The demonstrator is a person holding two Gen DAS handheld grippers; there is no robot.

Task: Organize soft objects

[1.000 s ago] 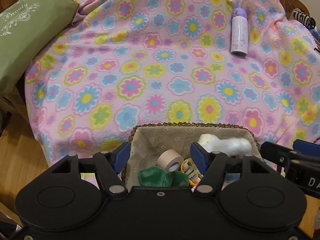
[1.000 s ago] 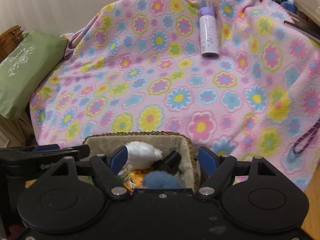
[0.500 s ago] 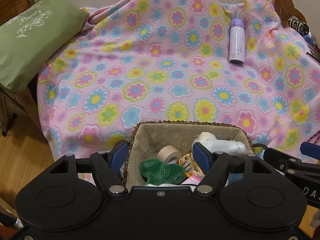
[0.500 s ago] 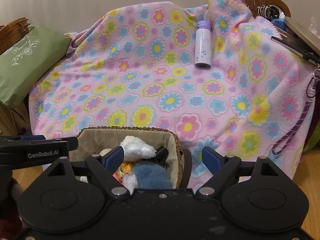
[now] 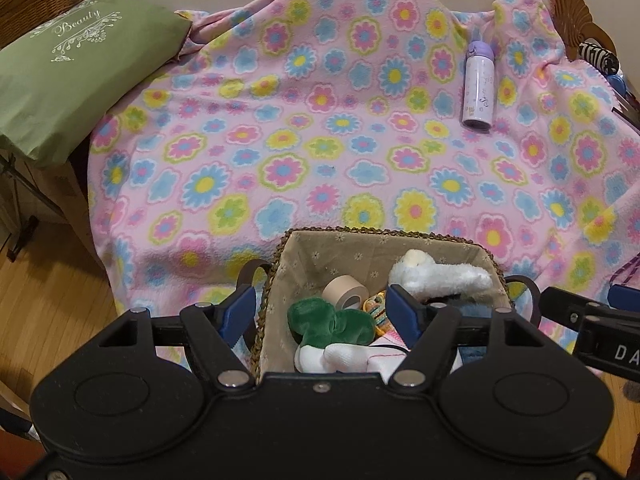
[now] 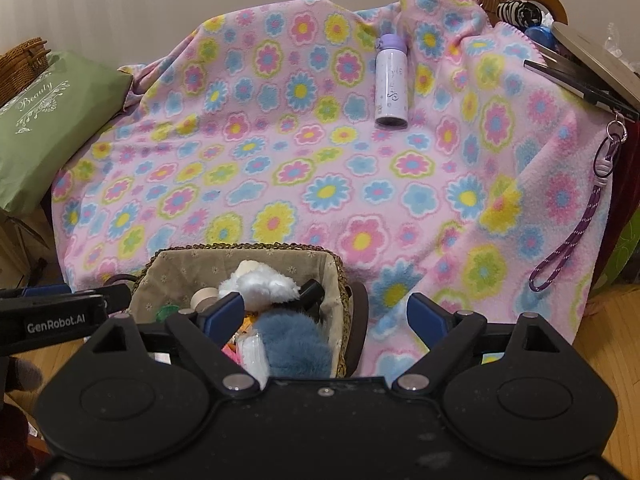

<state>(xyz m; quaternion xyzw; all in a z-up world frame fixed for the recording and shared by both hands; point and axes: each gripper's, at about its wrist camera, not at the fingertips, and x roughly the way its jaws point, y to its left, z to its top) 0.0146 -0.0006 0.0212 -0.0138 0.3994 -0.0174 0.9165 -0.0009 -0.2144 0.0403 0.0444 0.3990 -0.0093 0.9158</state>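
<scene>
A woven basket [image 5: 380, 236] with a beige lining stands at the near edge of a flowered pink blanket [image 5: 280, 140]. In it lie a green plush [image 5: 328, 320], a white plush [image 5: 436, 276], a tape roll [image 5: 346, 290] and a blue fluffy piece [image 6: 298, 340]. My left gripper [image 5: 320, 312] straddles the basket's left wall, one finger outside by the handle and one inside, with neither pad pressing. My right gripper [image 6: 324, 312] straddles the basket's [image 6: 240, 246] right wall and handle; its jaws are opening and stand apart from the wall.
A lilac bottle [image 5: 478, 88] lies on the blanket at the back right. A green cushion [image 5: 72, 68] leans on a wicker chest at the left. A purple cord [image 6: 576, 236] hangs over the blanket's right side. Wooden floor shows at both lower corners.
Both views have drawn back from the blanket, so more of the basket's contents and the room shows. The right gripper's fingers have spread wider around the basket's right wall.
</scene>
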